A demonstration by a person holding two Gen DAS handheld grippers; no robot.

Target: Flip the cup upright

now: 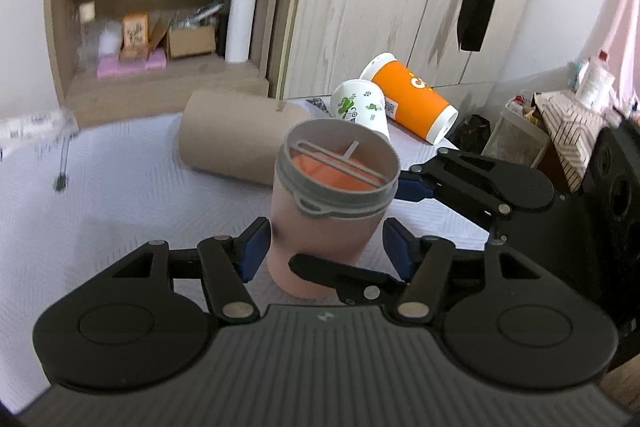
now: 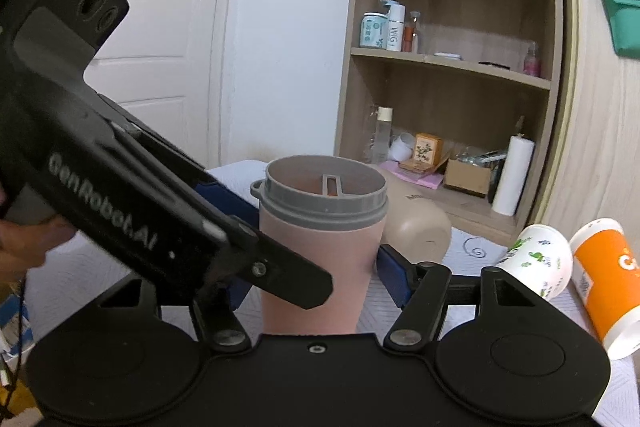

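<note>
My left gripper (image 1: 326, 247) hid my right gripper's (image 2: 316, 267) left finger; both stood apart around the upright pink grey-collared cup (image 2: 320, 251). "GenRobot.AI" read lower left.

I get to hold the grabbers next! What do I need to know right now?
Left tool: open, pads either side of the pink cup, a small gap on each side.
Right tool: around the same cup from the other side; its left finger is hidden by the left tool, so I cannot tell whether it grips.
The pink cup stands upright on the white table, grey rim up.
Behind it a white cup and an orange cup lie tipped over.
Done: pink cup is upright.
Left: back both tools away gently, then probably stand up the other two.
</note>
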